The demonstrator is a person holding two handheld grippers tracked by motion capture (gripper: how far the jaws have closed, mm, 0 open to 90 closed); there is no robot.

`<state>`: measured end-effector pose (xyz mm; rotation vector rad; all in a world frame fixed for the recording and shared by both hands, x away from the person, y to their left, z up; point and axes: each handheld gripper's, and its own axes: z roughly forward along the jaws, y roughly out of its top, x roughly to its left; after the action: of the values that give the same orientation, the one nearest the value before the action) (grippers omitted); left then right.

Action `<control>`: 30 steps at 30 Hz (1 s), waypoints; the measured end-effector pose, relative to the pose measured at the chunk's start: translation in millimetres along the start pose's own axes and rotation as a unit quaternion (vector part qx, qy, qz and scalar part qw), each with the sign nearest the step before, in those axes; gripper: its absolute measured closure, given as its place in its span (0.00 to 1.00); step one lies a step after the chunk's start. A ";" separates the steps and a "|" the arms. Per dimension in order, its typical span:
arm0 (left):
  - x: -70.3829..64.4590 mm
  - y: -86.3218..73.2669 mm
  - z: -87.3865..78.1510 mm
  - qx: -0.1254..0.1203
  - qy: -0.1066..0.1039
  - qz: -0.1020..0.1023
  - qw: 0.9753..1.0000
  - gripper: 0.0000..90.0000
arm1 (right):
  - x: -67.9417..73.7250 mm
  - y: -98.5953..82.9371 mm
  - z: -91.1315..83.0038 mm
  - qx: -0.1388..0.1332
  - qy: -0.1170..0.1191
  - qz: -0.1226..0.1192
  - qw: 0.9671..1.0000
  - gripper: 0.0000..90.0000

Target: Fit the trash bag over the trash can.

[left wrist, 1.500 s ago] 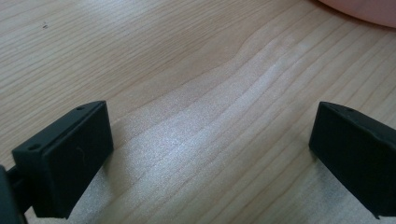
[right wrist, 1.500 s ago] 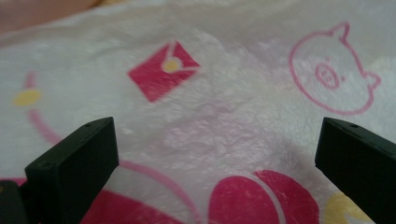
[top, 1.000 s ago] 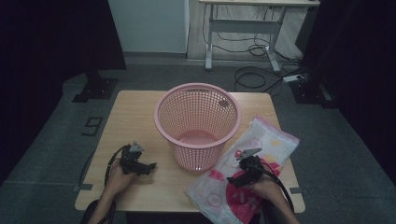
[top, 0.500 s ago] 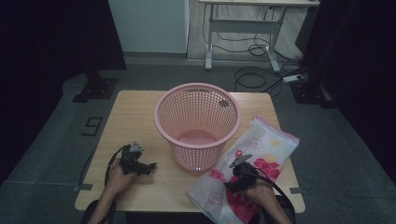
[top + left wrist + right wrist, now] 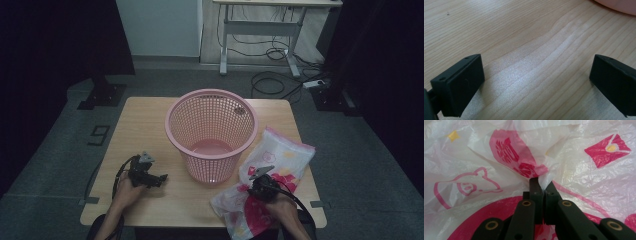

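Right tool (image 5: 541,185): black jaws clenched on a pinched fold of thin crinkled plastic bag (image 5: 584,177); white film, pink and red print, a pig outline seen at left. Bag (image 5: 272,185) is spread flat on the bench's right front corner, just beside the pink mesh basket (image 5: 211,132). Left tool (image 5: 536,82): blocky black jaws released, spread wide over bare light wood-grain bench (image 5: 524,37), held left of the round, tapered basket
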<state>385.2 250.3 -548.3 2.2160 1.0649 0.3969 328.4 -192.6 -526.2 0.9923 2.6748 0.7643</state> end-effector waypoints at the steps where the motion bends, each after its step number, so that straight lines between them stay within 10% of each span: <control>1: 0.0 0.0 0.0 0.000 0.000 0.000 1.000 0.00 | -2.2 0.5 -0.6 0.004 0.005 0.004 1.000 0.98; 30: -0.1 0.3 0.2 0.001 0.000 0.000 1.000 0.00 | -91.8 23.3 -74.1 -0.020 -0.057 0.063 0.996 0.97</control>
<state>385.4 249.9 -548.2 2.2172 1.0645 0.3963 385.7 -267.1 -451.2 1.1655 2.5105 0.7572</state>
